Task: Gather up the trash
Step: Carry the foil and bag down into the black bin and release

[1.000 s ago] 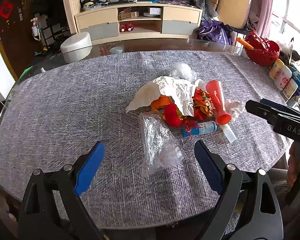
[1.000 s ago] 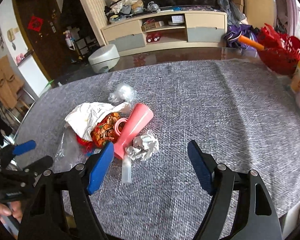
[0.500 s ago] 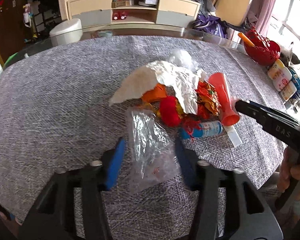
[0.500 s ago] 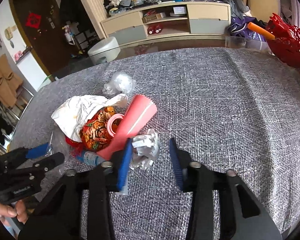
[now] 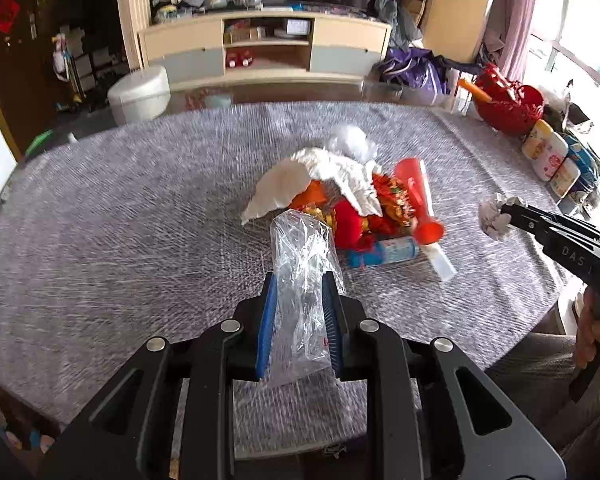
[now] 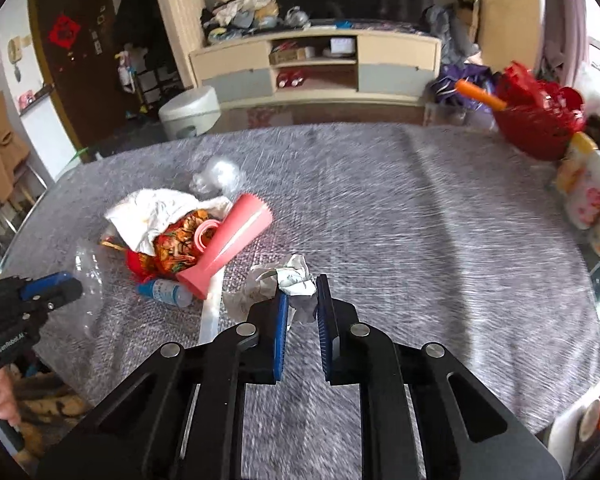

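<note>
Two handheld grippers each pinched a piece of trash above a grey cloth-covered table (image 5: 120,220).

The left gripper (image 5: 298,280), jaws just closing, clamped a clear plastic bag (image 5: 302,276) near the trash pile (image 5: 352,204); further right, the right gripper (image 6: 302,286) clenched a crumpled paper wad (image 6: 298,278).

grey tablecloth (image 5: 120,220); red basket (image 5: 508,110) far corner; white stool (image 6: 190,114) | cabinet (image 6: 316,66) beyond
</note>
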The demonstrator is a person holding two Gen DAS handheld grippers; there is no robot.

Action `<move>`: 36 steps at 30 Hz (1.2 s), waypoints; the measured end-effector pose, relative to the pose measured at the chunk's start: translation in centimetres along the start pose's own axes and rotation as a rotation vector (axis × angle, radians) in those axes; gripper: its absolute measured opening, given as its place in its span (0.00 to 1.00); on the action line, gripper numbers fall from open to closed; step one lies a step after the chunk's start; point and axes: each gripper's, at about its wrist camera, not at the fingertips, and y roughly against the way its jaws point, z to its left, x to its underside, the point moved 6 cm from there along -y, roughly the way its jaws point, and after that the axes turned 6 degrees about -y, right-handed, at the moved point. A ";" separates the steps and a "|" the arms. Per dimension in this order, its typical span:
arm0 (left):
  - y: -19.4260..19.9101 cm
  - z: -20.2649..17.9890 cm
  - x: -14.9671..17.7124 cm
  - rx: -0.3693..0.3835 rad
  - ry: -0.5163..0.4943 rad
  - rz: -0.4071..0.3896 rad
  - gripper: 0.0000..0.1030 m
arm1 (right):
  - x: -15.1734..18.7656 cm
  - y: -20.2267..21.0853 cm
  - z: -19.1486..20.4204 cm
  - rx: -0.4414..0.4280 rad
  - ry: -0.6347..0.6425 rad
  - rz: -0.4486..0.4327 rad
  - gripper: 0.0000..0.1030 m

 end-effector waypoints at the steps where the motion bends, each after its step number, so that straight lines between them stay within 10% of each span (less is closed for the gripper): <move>1: 0.9 -0.3 0.0 -0.004 -0.005 -0.012 0.21 | 0.1 1.1 0.0 -0.002 0.002 -0.014 0.15; 19: 8.0 -3.4 6.9 0.036 0.019 -0.033 0.21 | 5.9 9.2 4.4 -0.101 0.065 -0.043 0.15; 36: 3.3 -6.7 17.4 0.101 0.023 0.166 0.21 | 16.9 3.7 5.1 -0.102 0.052 0.194 0.15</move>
